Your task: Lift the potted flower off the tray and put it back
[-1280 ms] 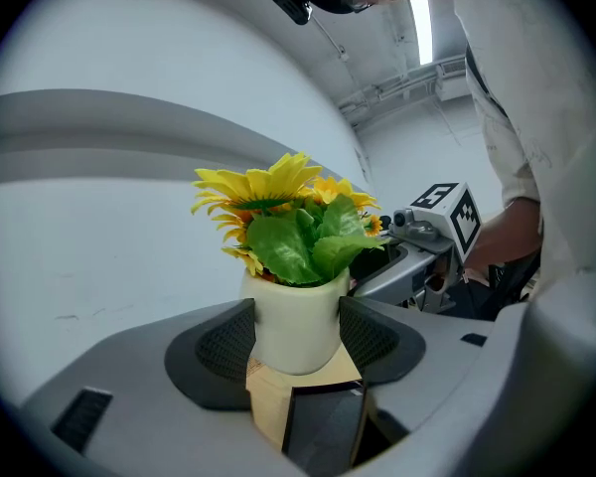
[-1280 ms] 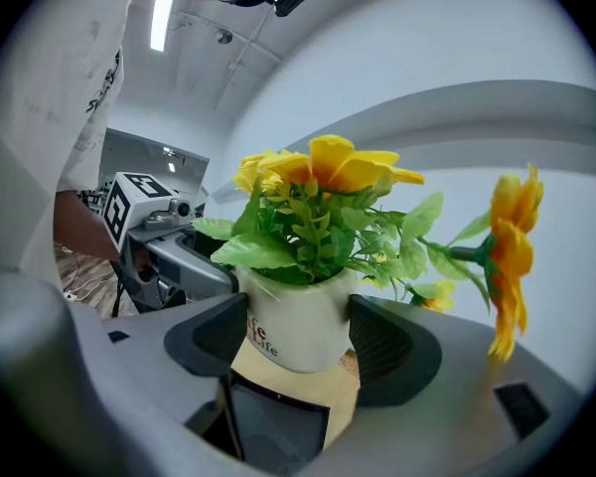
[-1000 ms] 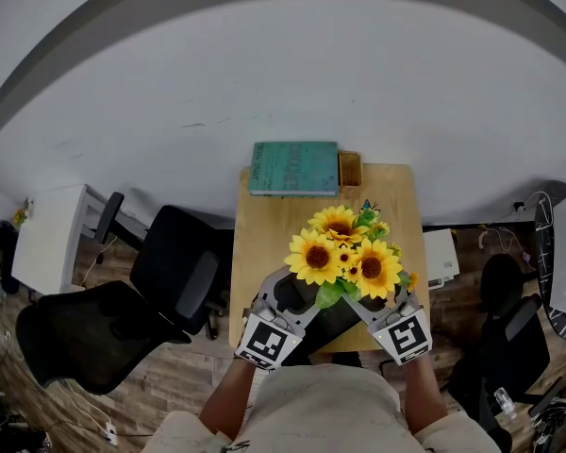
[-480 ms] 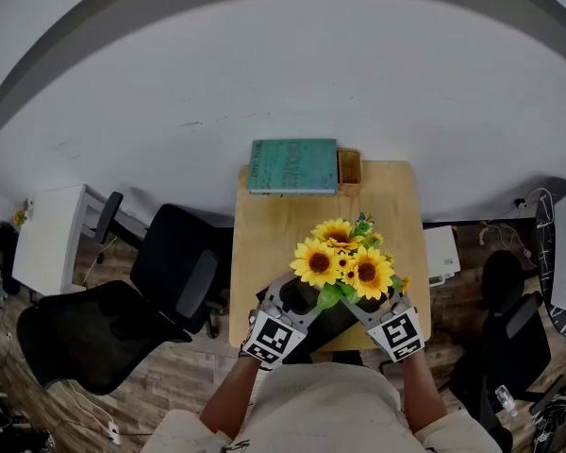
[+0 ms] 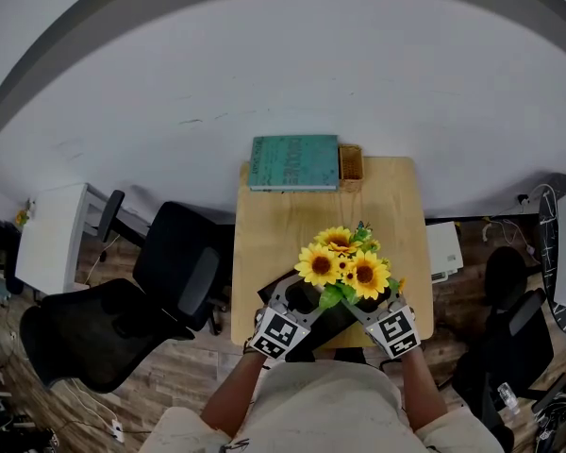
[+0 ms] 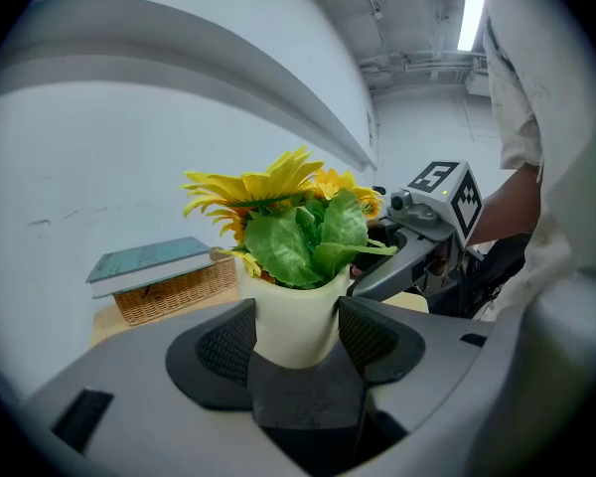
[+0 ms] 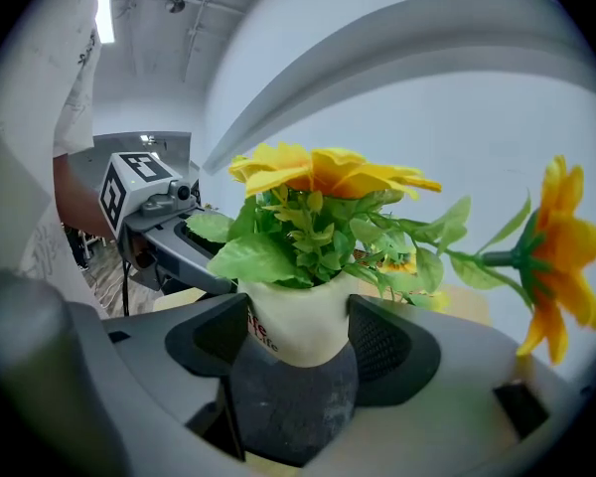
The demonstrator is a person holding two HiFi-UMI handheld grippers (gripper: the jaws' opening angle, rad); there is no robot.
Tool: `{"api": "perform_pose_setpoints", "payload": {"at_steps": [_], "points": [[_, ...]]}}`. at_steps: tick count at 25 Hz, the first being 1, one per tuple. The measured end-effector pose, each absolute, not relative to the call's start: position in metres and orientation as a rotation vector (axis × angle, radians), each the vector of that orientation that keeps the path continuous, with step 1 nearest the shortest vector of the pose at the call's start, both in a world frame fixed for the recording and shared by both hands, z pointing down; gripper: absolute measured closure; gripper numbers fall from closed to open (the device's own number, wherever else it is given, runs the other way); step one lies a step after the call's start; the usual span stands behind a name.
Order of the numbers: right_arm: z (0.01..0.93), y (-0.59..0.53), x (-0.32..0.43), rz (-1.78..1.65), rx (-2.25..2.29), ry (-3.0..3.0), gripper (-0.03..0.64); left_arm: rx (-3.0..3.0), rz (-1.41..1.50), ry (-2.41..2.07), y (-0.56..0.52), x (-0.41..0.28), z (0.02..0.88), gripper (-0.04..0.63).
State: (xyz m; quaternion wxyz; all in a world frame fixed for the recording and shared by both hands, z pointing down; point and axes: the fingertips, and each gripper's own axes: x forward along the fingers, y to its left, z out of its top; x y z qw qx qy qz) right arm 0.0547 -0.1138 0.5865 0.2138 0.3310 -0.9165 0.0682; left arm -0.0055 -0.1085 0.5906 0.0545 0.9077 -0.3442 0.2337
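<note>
Both grippers are clamped on the pot (image 6: 294, 318): the left gripper (image 6: 298, 344) comes in from 8 o'clock and the right gripper (image 7: 300, 341) from 4 o'clock, jaws pressed on its cream wall. The pot is at the desk's (image 5: 292, 225) 6 o'clock edge, over the dark tray (image 5: 330, 321); I cannot tell whether it touches. The smooth wall could slip if one side eases first, tipping the top-heavy flowers (image 5: 344, 270). Set down off-centre, it could catch the tray's rim and topple off the near edge.

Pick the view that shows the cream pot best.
The right gripper view: the cream pot sits large between the jaws, lettering visible. The left gripper view shows it plain-sided; in the head view the sunflowers hide it.
</note>
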Motion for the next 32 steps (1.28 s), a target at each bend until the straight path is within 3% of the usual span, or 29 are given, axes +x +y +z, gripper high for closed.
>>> {"api": "perform_pose_setpoints", "payload": {"at_steps": [32], "points": [[0.667,-0.097,0.059,0.33,0.873,-2.394,0.29,2.592,0.891,-0.918,-0.091,-0.003,0.682,0.333]]}}
